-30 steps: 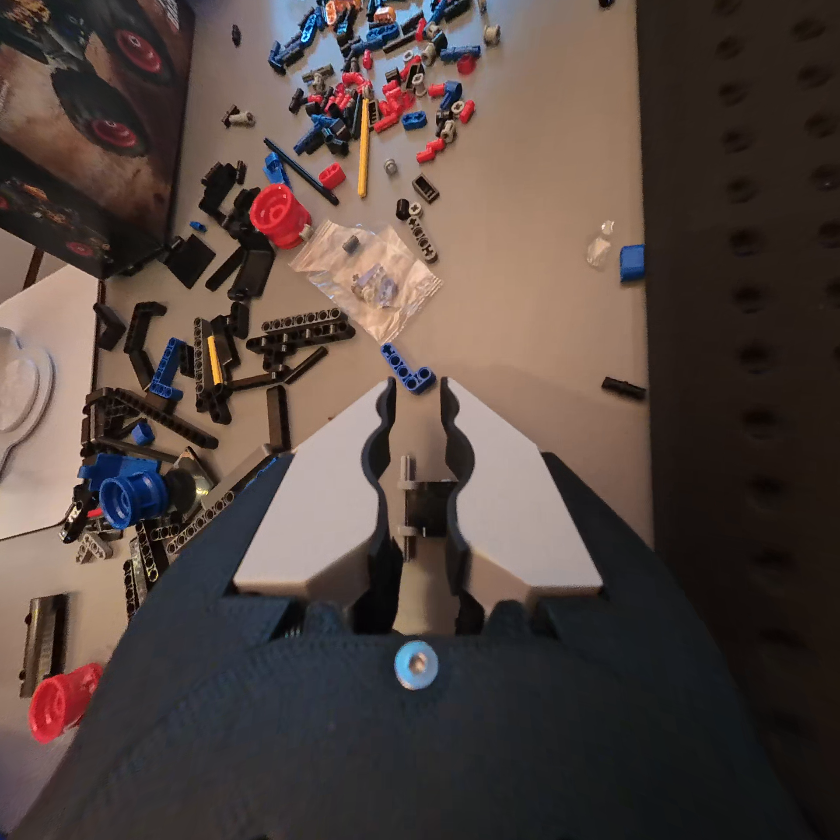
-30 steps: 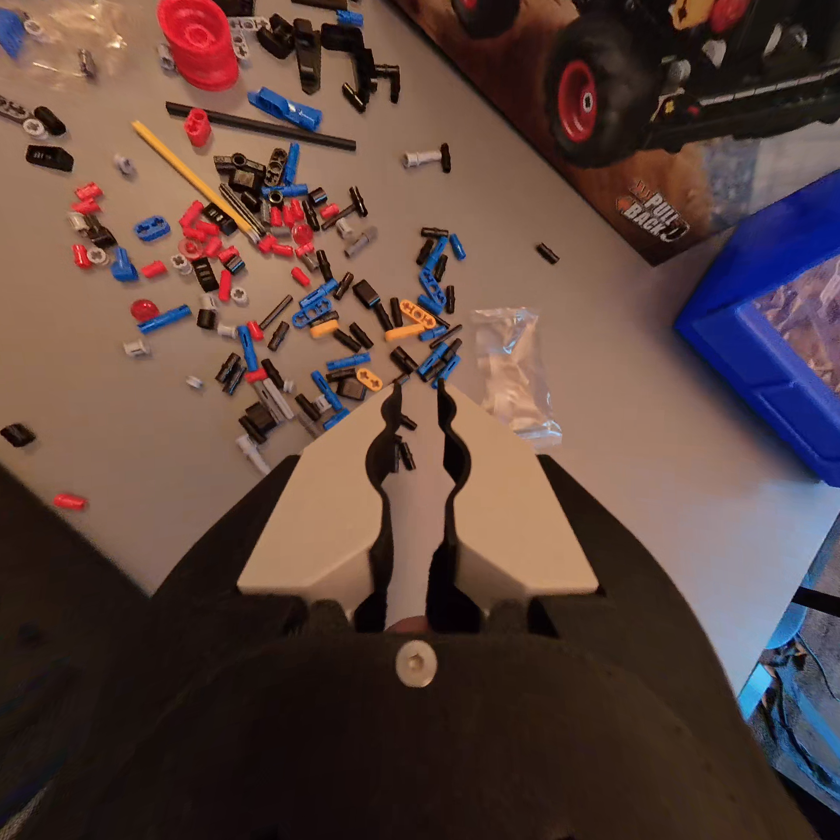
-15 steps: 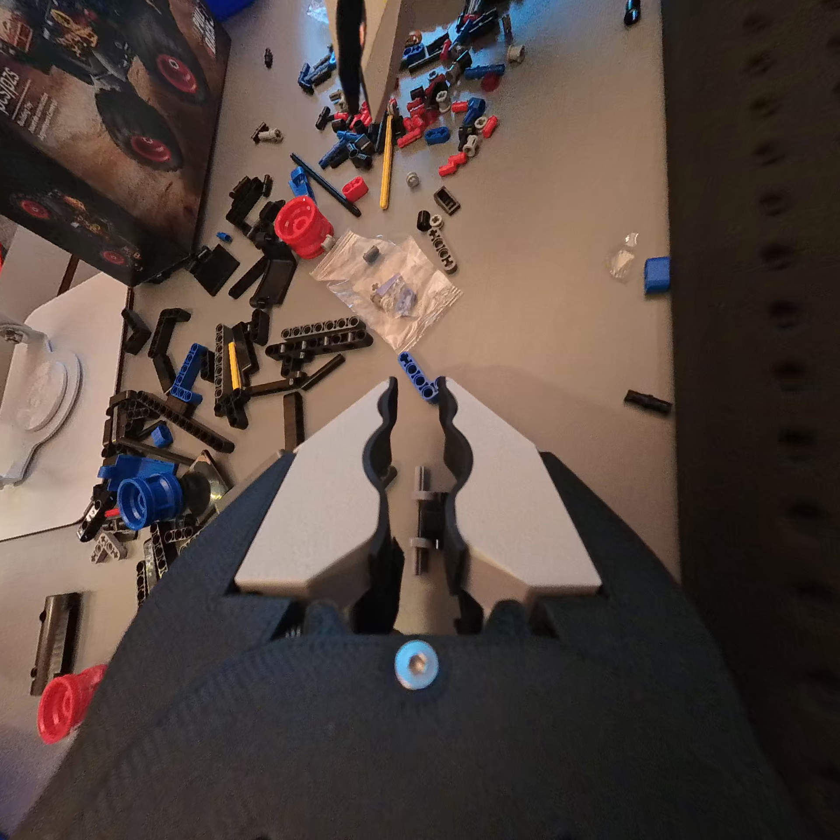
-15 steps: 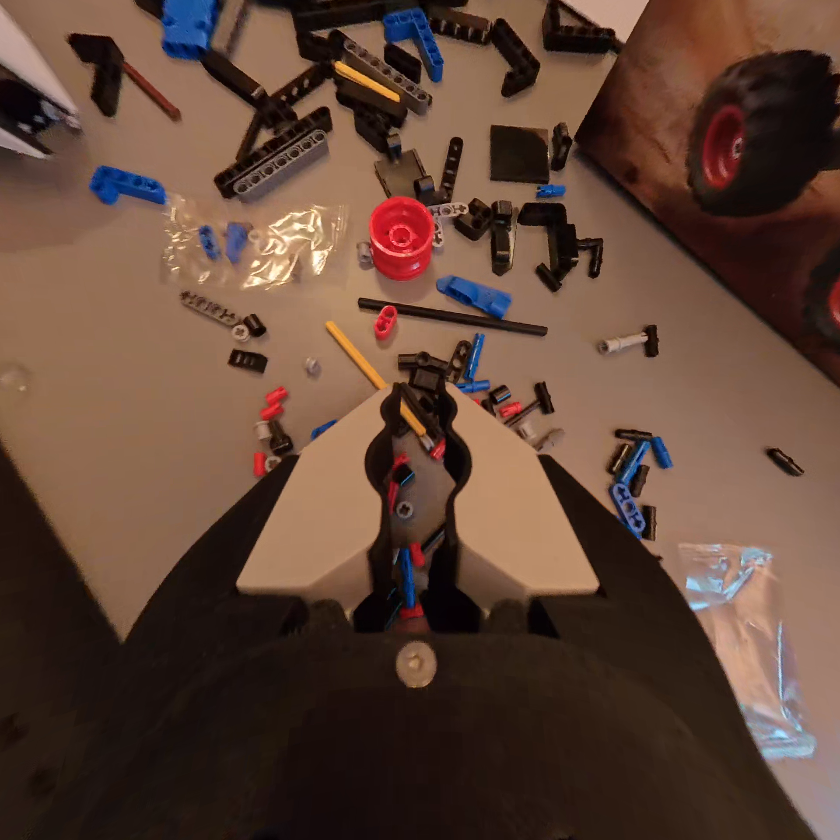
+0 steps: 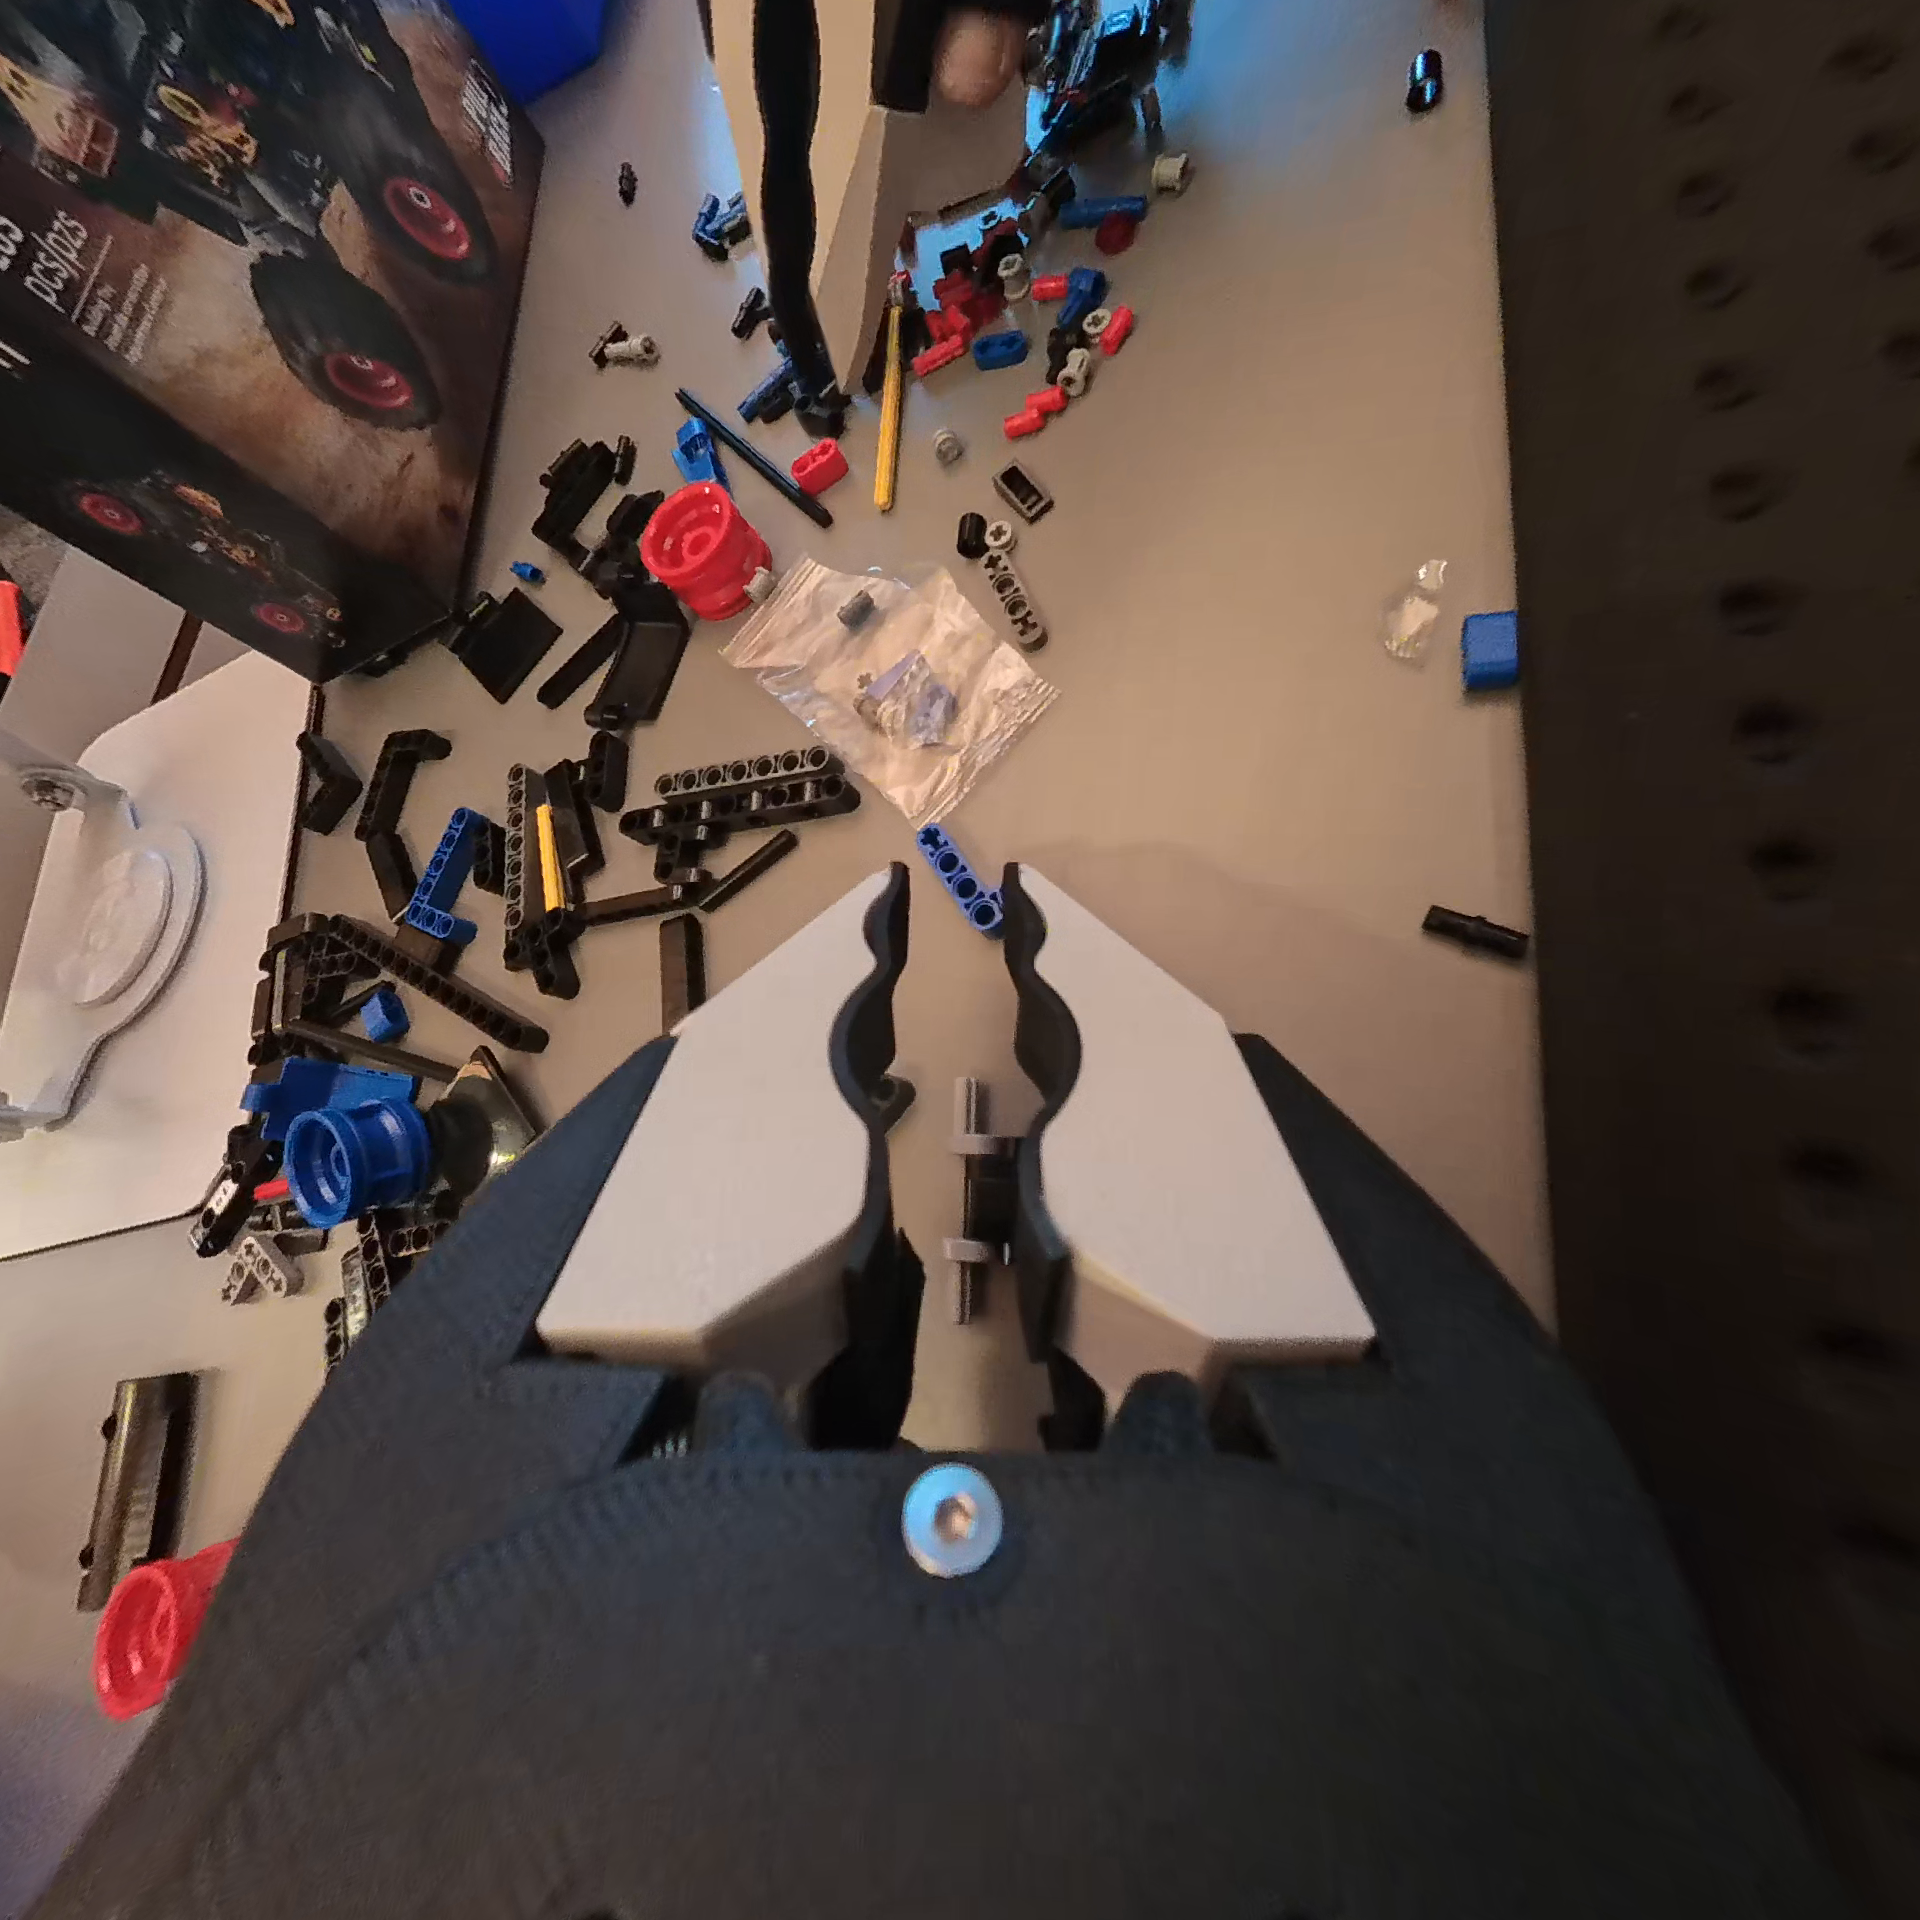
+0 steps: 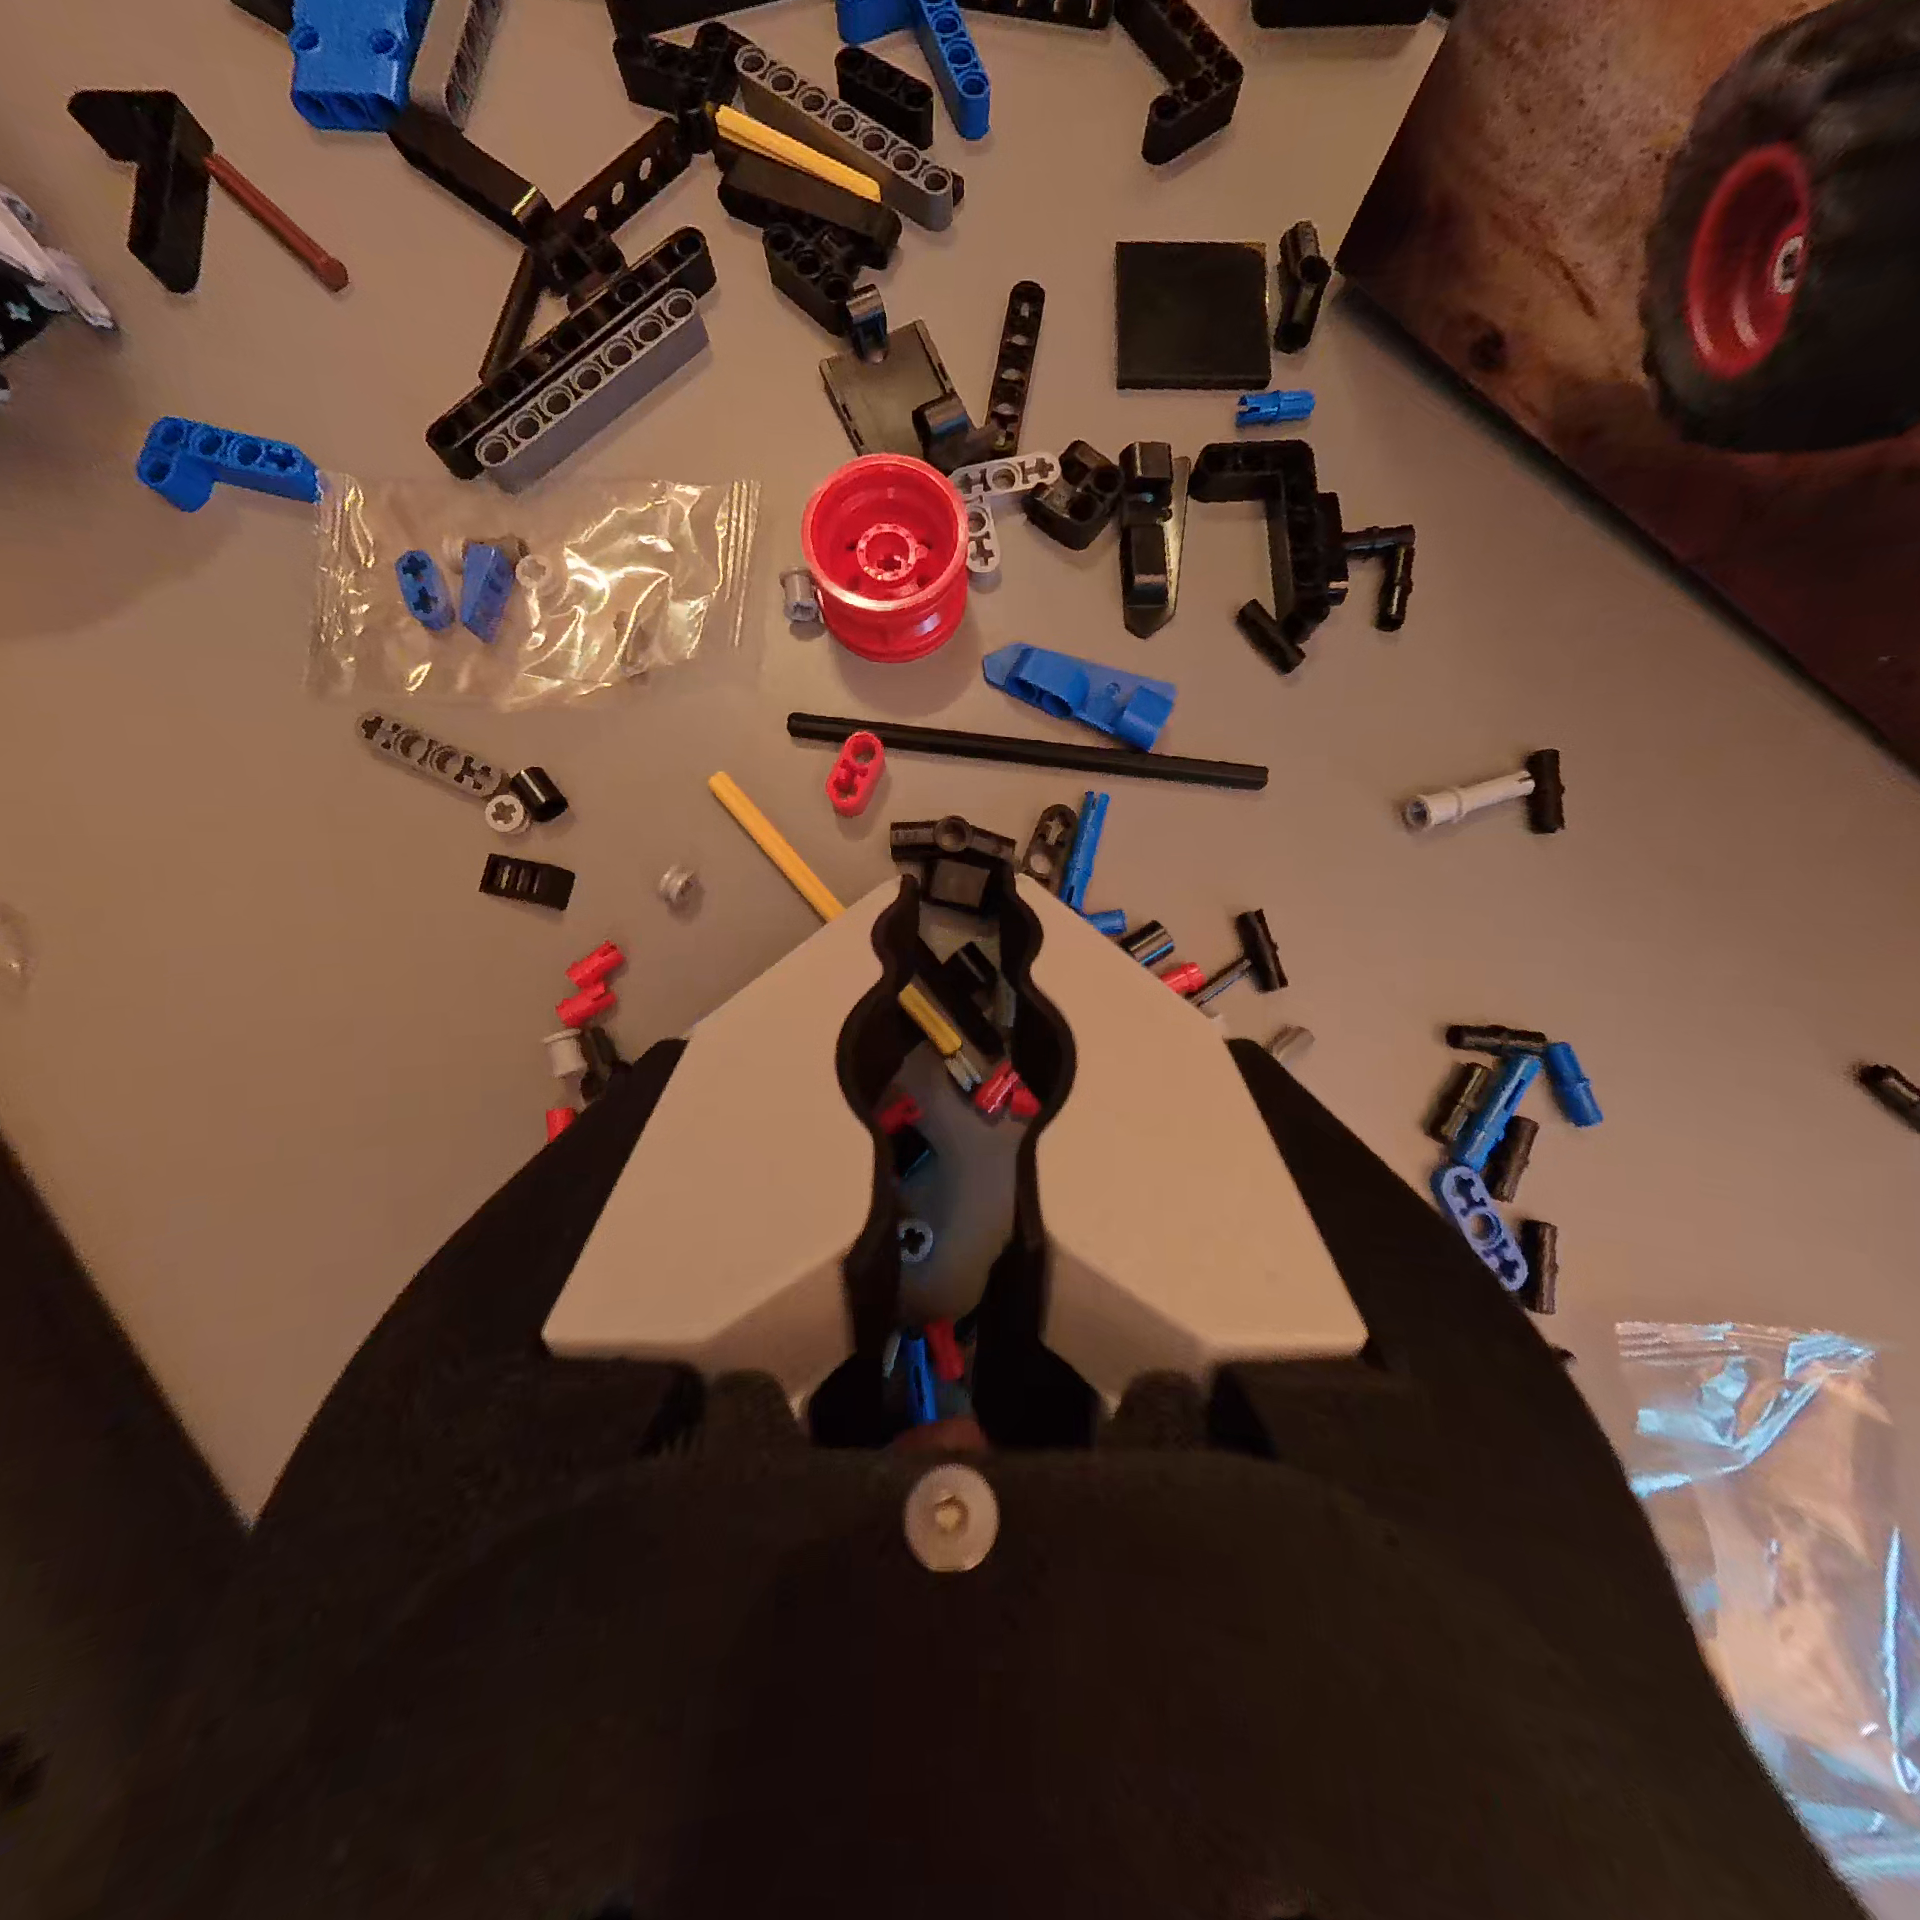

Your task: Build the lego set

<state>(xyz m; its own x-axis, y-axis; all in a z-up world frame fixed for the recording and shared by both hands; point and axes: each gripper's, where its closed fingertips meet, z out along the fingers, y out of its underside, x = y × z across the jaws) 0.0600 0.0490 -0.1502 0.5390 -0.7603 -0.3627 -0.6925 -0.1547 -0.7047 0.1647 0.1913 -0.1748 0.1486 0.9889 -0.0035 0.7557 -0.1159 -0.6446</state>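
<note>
My left gripper (image 5: 956, 883) is open, low over the grey table (image 5: 1247, 831). A small black piece on a grey axle (image 5: 971, 1195) lies between its jaws, against the right finger and apart from the left one. A blue L-beam (image 5: 961, 883) lies at its tips. My right gripper (image 6: 961, 894) is open and empty over a pile of small red, blue and black pins (image 6: 987, 1091), with a yellow axle (image 6: 774, 847) running under it. It also shows far off in the left wrist view (image 5: 831, 400). A red wheel hub (image 6: 883, 556) lies just ahead.
The set's box (image 5: 260, 312) stands at the left. Black beams (image 5: 727, 800), a blue hub (image 5: 353, 1153) and a second red hub (image 5: 145, 1642) lie nearby. A bag holding parts (image 6: 530, 592) and an empty bag (image 6: 1787, 1558) lie flat. A dark perforated board (image 5: 1714, 935) borders the table. Left tips to right tips: about 20 cm. To reach the red wheel hub (image 6: 883, 556) in a straight line is about 6 cm for my right fingers, about 15 cm for my left. The left camera catches it too, in the left wrist view (image 5: 701, 541).
My right gripper swung across from near the blue bin to over the small-parts pile and came into the left wrist view. My left gripper drew back a little; its jaw gap is unchanged.
</note>
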